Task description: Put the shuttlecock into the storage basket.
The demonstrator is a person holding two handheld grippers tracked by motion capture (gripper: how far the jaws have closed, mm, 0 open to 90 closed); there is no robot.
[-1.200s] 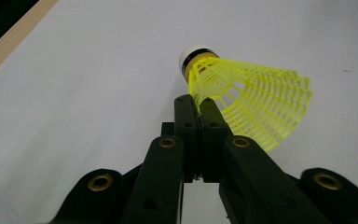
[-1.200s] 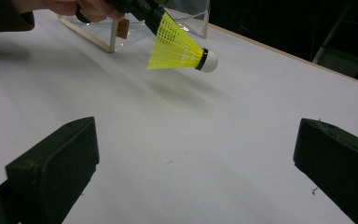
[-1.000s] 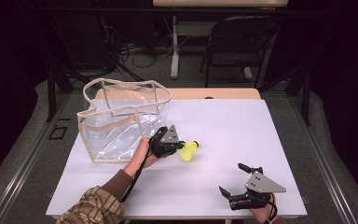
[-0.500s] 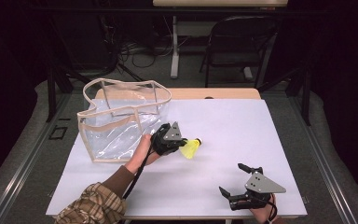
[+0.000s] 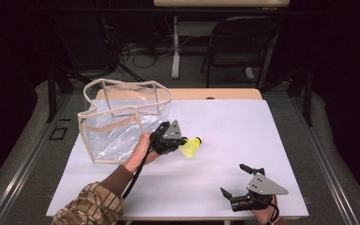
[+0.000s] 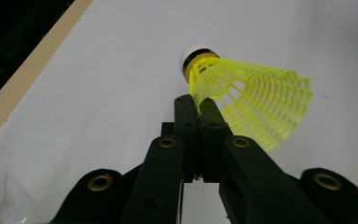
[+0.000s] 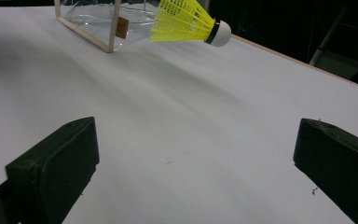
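High view, setting: a white surface (image 5: 243, 126) carried a clear bag (image 5: 122, 126) with beige trim at the left; a person's two forearms came in from below.
Shuttlecock, place: the yellow shuttlecock (image 5: 191, 147) was held up off the surface, just right of the clear bag, cork end pointing away from the bag.
Left hand-held gripper: the left hand-held gripper (image 6: 198, 103) was clamped on the shuttlecock (image 6: 242, 100), its jaws pressed together on one thin strip of the mesh skirt near the cork.
Right hand-held gripper: the right hand-held gripper (image 5: 238, 180) sat near the front edge of the surface, well apart from the shuttlecock, jaws spread wide with nothing between them.
Weight: judged very light; a gentle pinch should carry it.
Stiffness: the plastic lattice skirt looked springy and thin, likely to flex or crease under a hard squeeze; the white cork (image 7: 218, 33) looked firm.
Slip: the open mesh probably gave the pads something to bite on, so slipping seemed unlikely.
Best hold: the skirt edge near the cork band, or the cork itself for a steadier grip.
Risk: a pinch on one strip could let it swing.
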